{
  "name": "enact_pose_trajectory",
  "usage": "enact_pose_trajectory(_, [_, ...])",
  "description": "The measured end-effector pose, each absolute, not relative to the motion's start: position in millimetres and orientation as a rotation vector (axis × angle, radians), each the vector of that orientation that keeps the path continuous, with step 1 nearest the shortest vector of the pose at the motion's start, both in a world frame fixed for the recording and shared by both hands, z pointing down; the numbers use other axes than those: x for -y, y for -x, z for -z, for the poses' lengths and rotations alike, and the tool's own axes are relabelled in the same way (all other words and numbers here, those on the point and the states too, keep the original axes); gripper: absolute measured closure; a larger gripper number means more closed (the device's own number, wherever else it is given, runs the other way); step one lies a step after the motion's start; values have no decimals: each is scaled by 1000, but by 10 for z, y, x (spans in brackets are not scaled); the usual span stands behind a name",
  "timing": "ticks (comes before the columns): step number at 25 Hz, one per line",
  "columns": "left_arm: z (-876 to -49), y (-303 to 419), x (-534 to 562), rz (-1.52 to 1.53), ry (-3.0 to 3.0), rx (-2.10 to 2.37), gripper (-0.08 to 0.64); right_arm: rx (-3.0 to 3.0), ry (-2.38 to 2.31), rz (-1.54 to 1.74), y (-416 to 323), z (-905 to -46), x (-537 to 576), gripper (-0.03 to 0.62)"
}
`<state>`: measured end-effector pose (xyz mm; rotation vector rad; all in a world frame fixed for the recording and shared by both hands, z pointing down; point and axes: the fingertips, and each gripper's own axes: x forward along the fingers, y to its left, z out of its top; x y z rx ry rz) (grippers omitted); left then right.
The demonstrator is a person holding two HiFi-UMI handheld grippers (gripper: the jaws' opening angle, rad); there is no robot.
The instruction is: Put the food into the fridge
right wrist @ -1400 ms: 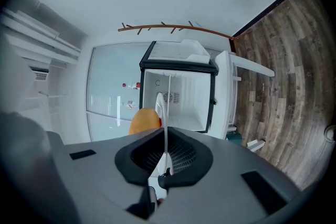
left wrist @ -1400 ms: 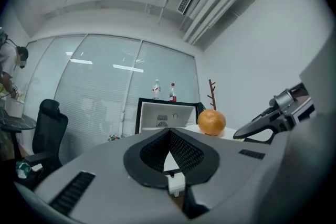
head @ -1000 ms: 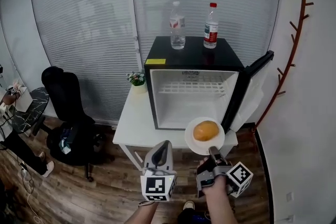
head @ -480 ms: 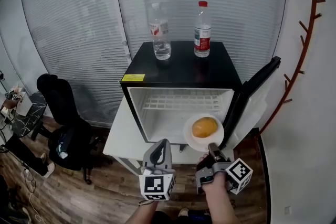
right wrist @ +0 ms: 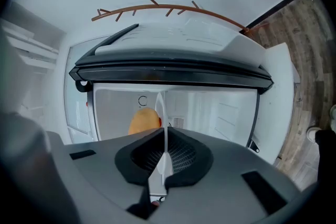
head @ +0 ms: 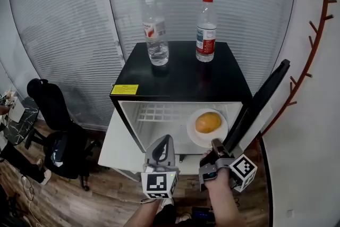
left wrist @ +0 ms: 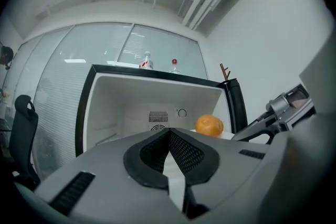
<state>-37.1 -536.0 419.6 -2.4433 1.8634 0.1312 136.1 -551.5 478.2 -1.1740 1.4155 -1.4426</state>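
Note:
A black mini fridge point(head: 186, 74) stands open on a white table, its white inside empty and its door point(head: 258, 102) swung out to the right. My right gripper point(head: 217, 147) is shut on the rim of a white plate point(head: 197, 137) that carries an orange bun point(head: 208, 122). The plate hovers at the fridge's mouth, right of centre. In the right gripper view the plate's edge point(right wrist: 161, 113) runs up between the jaws with the bun point(right wrist: 143, 121) to its left. My left gripper point(head: 163, 146) is shut and empty, just below the fridge opening. From the left gripper view the bun point(left wrist: 209, 125) shows at the right.
Two water bottles point(head: 155, 32) point(head: 205, 29) stand on the fridge top. A wire shelf point(head: 162, 110) sits high inside the fridge. A black office chair point(head: 53, 125) is at the left. A branch-shaped coat rack point(head: 311, 45) hangs on the right wall. Blinds cover the window behind.
The view has closed in on the fridge. The plate with the bun has moved forward from in front of the fridge to its opening. Both grippers stay shut.

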Motion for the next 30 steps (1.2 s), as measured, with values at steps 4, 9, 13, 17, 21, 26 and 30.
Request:
enact_pose_trajectory(4, [-4210, 389, 5609, -140, 2472, -1829, 534, -1394, 1207, 1427, -1342, -4791, 5706, 558])
enact_pose_trajectory(9, [-4242, 432, 5827, -154, 2499, -1812, 534, -1374, 1232, 1402, -1320, -4761, 5916, 558])
enact_pose_trajectory(13, [-4225, 447, 5938, -171, 2512, -1785, 534, -1356, 1241, 1389, -1309, -4735, 6036, 558])
enact_pose_trajectory(17, [-4221, 469, 6024, -185, 2522, -1772, 534, -1341, 1245, 1379, -1294, -4721, 6138, 558])
enact_pose_trajectory(21, [-4215, 476, 6082, -191, 2534, -1757, 534, -1327, 1245, 1375, -1289, -4701, 6220, 557])
enact_pose_trajectory(26, [-4237, 481, 6123, -191, 2546, -1748, 534, -1318, 1251, 1369, -1289, -4699, 6264, 557])
enact_pose_trajectory(30, [-4227, 466, 6129, -202, 2554, -1738, 534, -1326, 1246, 1351, -1280, -4680, 6263, 557])
